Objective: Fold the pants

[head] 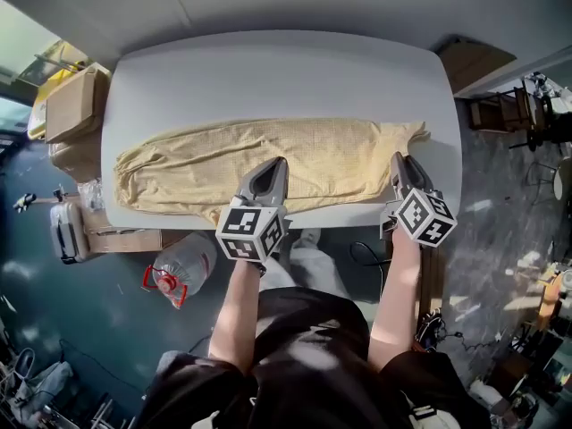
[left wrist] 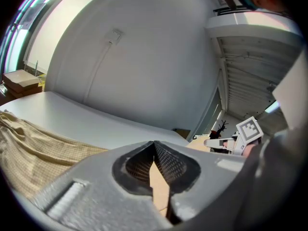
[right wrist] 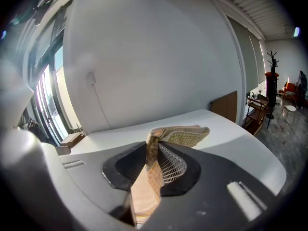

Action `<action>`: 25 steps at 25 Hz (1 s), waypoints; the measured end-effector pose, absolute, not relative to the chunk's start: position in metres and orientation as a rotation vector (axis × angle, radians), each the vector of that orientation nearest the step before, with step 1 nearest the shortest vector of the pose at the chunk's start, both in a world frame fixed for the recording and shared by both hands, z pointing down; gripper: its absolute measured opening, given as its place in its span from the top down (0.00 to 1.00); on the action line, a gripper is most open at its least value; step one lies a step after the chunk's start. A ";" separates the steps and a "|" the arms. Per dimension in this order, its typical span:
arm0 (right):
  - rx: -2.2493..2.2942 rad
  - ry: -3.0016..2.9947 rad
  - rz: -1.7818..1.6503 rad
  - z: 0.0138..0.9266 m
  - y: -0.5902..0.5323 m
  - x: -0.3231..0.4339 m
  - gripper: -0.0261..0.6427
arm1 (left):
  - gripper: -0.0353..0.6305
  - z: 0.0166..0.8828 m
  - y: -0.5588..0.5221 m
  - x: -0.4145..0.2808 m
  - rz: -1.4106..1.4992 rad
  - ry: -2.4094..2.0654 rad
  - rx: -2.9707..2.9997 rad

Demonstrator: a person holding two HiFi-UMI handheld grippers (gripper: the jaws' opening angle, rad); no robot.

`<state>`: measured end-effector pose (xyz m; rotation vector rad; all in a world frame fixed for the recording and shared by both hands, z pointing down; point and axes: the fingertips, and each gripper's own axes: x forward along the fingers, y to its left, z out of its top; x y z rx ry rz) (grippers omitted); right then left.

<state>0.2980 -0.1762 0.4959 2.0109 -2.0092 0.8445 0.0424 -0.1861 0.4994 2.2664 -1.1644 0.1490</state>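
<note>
Your pants (head: 268, 164) are pale yellow with a fine check. They lie flat and lengthwise across the middle of the frame, wrinkled, with the narrower end at left and the wider end at right, where a corner is bunched up.

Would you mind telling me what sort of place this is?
Probably an office or workshop, not a home: the pants are on a white table, boxes and a water jug sit on a bare floor, and a coat stand is farther off.

The pants (head: 295, 159) lie across the table (head: 268, 70), along its near edge.
</note>
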 end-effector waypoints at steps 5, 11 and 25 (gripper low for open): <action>1.979 -2.053 0.773 0.475 -0.188 0.259 0.84 | 0.94 0.492 -0.194 -0.015 0.093 -1.256 2.224; 1.906 -2.108 0.659 0.447 -0.203 0.206 0.84 | 0.94 0.477 -0.197 -0.062 0.025 -1.309 2.212; 1.102 -2.146 0.496 0.564 -0.190 -0.073 0.85 | 0.94 0.490 -0.161 -0.220 0.015 -1.544 2.019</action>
